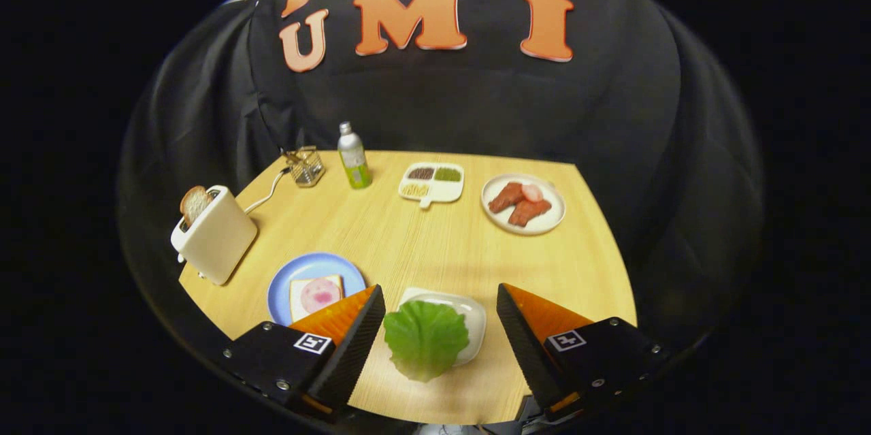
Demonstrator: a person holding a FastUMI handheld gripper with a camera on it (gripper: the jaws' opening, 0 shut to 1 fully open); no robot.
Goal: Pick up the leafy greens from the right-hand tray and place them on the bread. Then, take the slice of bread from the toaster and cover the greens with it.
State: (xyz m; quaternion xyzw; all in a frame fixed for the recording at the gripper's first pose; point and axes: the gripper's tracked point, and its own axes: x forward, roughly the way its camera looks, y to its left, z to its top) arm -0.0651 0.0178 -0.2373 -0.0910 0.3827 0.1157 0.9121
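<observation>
Hovering low over the near table edge (435, 408), we see our gripper (441, 316) released, fingers spread wide around the leafy greens (425, 338), which overhang their white tray (473, 316). Bare wood lies beyond; the bread (315, 295) on its blue plate (286, 282) is left of the fingers.

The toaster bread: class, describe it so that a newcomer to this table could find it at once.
Start at the wooden table and find the cream toaster beside the blue plate, well beyond the open gripper. The toaster bread stands upright in its slot, browned and bare, unlike the plate's flat, meat-topped slice.
</observation>
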